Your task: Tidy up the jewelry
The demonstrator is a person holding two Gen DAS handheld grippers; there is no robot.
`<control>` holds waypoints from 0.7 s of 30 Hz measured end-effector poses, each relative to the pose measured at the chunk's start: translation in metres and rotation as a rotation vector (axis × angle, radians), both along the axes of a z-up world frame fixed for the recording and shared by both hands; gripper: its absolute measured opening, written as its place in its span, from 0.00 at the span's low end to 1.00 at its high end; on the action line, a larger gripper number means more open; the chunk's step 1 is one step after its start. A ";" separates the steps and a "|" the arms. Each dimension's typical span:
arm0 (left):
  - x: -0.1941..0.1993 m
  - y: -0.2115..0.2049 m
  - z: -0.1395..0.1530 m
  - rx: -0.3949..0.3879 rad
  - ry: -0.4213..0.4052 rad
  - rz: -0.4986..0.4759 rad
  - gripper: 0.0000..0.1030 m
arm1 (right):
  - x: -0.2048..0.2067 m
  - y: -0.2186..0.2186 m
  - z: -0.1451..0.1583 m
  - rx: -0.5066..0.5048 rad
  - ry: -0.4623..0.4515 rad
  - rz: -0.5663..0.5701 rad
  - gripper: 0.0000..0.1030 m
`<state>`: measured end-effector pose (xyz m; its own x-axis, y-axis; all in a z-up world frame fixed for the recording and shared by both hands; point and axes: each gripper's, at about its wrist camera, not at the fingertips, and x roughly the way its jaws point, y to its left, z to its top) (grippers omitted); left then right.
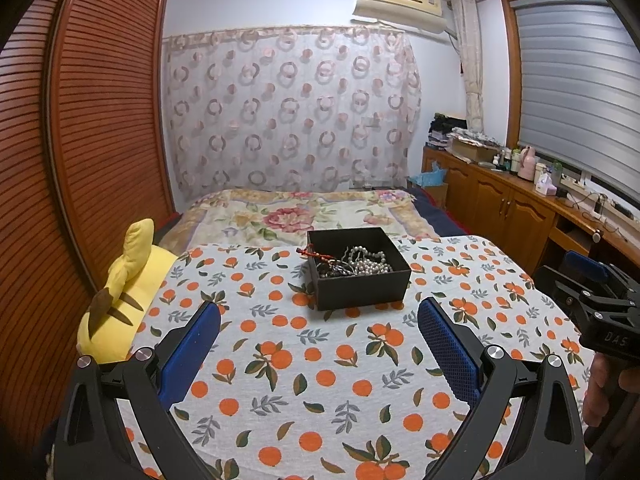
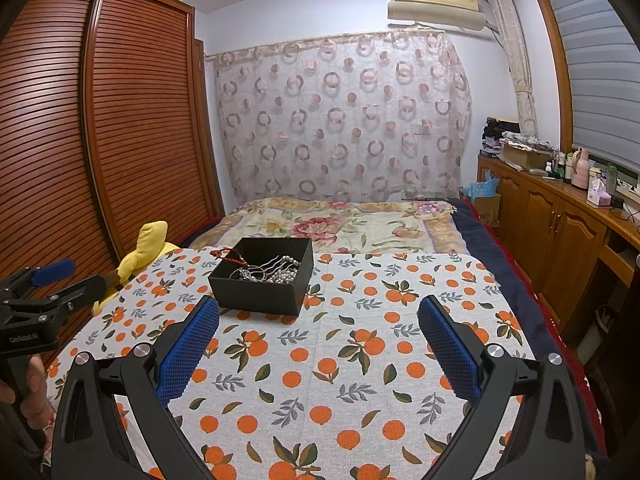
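A black open box [image 1: 362,286] [image 2: 256,294] stands on the orange-print tablecloth [image 1: 320,380] [image 2: 360,360]. Inside it lie a tangle of pearl and silver necklaces [image 1: 362,262] [image 2: 272,272], and a red braided cord [image 1: 318,254] [image 2: 228,254] hangs over the box's left rim. My left gripper [image 1: 320,320] is open, hovering over the cloth just short of the box, with nothing between its blue pads. My right gripper [image 2: 320,320] is open too, to the right of the box, and it also shows at the right edge of the left wrist view [image 1: 592,280].
A yellow plush toy [image 1: 120,292] [image 2: 148,250] lies at the table's left edge. Behind the table is a bed with a floral blanket [image 1: 300,212]. A slatted wooden wardrobe [image 1: 80,140] is on the left, wooden cabinets [image 2: 560,232] with bottles on the right.
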<state>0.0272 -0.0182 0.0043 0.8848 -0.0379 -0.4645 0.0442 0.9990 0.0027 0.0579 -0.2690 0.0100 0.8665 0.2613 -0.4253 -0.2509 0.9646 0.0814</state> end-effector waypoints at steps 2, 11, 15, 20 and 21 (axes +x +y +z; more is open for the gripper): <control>0.000 0.000 0.000 0.001 0.000 0.000 0.93 | 0.000 0.000 -0.001 0.000 -0.001 0.000 0.98; -0.001 -0.001 0.000 0.001 -0.004 0.001 0.93 | 0.000 0.000 0.000 0.001 0.000 -0.001 0.98; -0.002 -0.001 0.000 0.002 -0.004 0.000 0.93 | 0.000 0.000 -0.001 0.001 0.000 0.000 0.98; -0.002 -0.001 -0.001 0.000 -0.002 0.000 0.93 | 0.000 0.000 -0.001 0.001 -0.001 0.000 0.98; -0.002 0.000 -0.001 0.000 -0.003 0.000 0.93 | 0.000 0.000 -0.002 0.001 -0.001 0.000 0.98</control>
<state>0.0255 -0.0186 0.0033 0.8859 -0.0382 -0.4622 0.0443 0.9990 0.0024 0.0583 -0.2691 0.0082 0.8669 0.2615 -0.4243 -0.2506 0.9646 0.0824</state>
